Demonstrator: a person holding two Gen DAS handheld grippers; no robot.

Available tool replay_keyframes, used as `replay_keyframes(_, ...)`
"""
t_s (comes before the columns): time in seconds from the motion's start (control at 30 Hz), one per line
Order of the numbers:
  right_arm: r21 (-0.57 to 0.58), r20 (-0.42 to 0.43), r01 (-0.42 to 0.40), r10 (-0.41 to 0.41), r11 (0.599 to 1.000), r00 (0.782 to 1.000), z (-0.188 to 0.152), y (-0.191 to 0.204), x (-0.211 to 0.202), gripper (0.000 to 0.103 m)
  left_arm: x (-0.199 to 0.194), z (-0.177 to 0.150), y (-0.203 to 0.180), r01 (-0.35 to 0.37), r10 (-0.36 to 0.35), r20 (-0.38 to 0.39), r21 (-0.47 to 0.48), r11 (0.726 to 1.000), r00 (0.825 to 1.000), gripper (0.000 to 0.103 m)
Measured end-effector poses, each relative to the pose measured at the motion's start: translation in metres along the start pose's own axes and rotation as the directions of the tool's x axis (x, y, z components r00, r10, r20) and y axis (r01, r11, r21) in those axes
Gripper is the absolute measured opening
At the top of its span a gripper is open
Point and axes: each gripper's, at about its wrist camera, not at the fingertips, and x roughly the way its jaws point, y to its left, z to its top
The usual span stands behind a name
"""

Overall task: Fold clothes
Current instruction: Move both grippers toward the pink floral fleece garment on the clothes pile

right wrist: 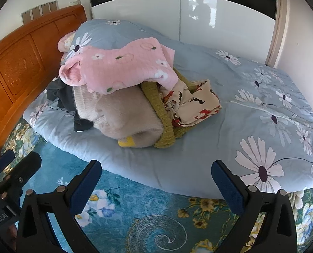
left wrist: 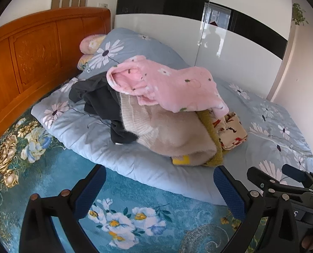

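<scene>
Blue-padded fingers of the left tool [left wrist: 158, 189] stand spread wide with nothing between them, poised above the teal floral bedsheet [left wrist: 135, 189]. Beside it, the right tool [right wrist: 156, 181] is likewise spread and empty over the same sheet; each tool shows at the edge of the other's view. Straight ahead of both tools, well beyond the fingertips, a heap of clothes [left wrist: 160, 113] sits on a pale blue daisy-print quilt [left wrist: 89, 135] on the bed. Topmost in the heap is a pink flowered garment [right wrist: 122, 67], draped over a cream fuzzy sweater [right wrist: 131, 113]. To the far side from the right tool, a dark grey garment [left wrist: 101, 101] spills toward the orange wooden headboard [left wrist: 30, 59]. An olive knitted piece [right wrist: 167, 126] and a cream printed cloth [right wrist: 194, 105] lie ahead and slightly right of the right tool. Behind the heap stands a white wardrobe [right wrist: 198, 16].
</scene>
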Motion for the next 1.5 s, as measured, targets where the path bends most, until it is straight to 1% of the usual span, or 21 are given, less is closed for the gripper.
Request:
replay_keyframes(0.07,-0.008,0.010,-0.002,0.002,1.000,1.000,0.000,0.003,-0.001,0.103,0.000,0.001,-0.002,0.009,-0.009,0.018,0.005,1.000,1.000,0.103)
replay_keyframes(0.1,-0.011,0.015,-0.002,0.003,1.000,1.000,0.000,0.004,-0.001,0.103,-0.005,0.000,-0.004,0.016,-0.017,0.050,0.013,1.000,0.999,0.103)
replay_keyframes(0.13,-0.015,0.020,-0.003,0.004,1.000,1.000,0.000,0.005,-0.002,0.103,-0.008,0.000,-0.002,0.021,-0.022,0.065,0.007,1.000,0.998,0.103)
replay_keyframes(0.23,-0.027,0.035,-0.006,0.006,1.000,0.999,-0.001,0.009,-0.003,0.103,-0.017,0.001,-0.009,-0.017,0.013,0.118,0.032,0.999,0.993,0.103)
replay_keyframes(0.27,-0.034,0.040,-0.006,0.007,0.999,0.999,-0.001,0.009,-0.004,0.103,-0.019,0.002,-0.010,-0.026,0.022,0.137,0.025,0.999,0.990,0.103)
replay_keyframes(0.4,-0.078,0.061,-0.008,0.013,0.997,0.998,-0.003,0.004,-0.004,0.103,-0.025,-0.001,-0.008,-0.014,0.013,0.180,0.004,1.000,0.984,0.103)
replay_keyframes(0.53,-0.060,0.071,-0.020,0.025,0.998,0.997,-0.002,0.003,-0.005,0.103,-0.023,0.000,-0.011,-0.044,0.038,0.174,0.028,0.999,0.984,0.103)
replay_keyframes(0.77,-0.021,0.080,-0.066,0.067,0.998,0.995,0.003,0.002,-0.003,0.103,-0.026,-0.001,-0.015,-0.053,0.040,0.184,0.066,0.996,0.982,0.103)
replay_keyframes(0.87,-0.034,0.085,-0.058,0.061,0.998,0.995,0.005,0.005,-0.003,0.103,-0.027,-0.001,-0.016,-0.062,0.044,0.184,0.091,0.994,0.982,0.103)
replay_keyframes(0.97,-0.059,0.077,-0.046,0.051,0.997,0.996,0.006,0.008,-0.001,0.103,-0.028,0.000,-0.015,-0.055,0.034,0.189,0.106,0.993,0.981,0.103)
replay_keyframes(1.07,-0.085,0.067,-0.048,0.053,0.995,0.996,0.005,0.011,0.000,0.103,-0.027,0.000,-0.012,-0.061,0.041,0.184,0.106,0.992,0.982,0.103)
replay_keyframes(1.17,-0.120,0.081,-0.030,0.040,0.992,0.996,0.004,0.015,-0.001,0.103,-0.025,-0.003,-0.008,-0.057,0.037,0.182,0.108,0.992,0.983,0.103)
replay_keyframes(1.37,-0.138,0.078,-0.021,0.032,0.990,0.996,0.007,0.022,0.001,0.103,-0.016,-0.008,-0.001,-0.066,0.051,0.155,0.096,0.993,0.987,0.103)
replay_keyframes(1.5,-0.147,0.070,-0.022,0.033,0.989,0.997,0.007,0.026,0.004,0.103,-0.010,-0.010,0.009,-0.030,0.023,0.135,0.053,0.998,0.991,0.103)
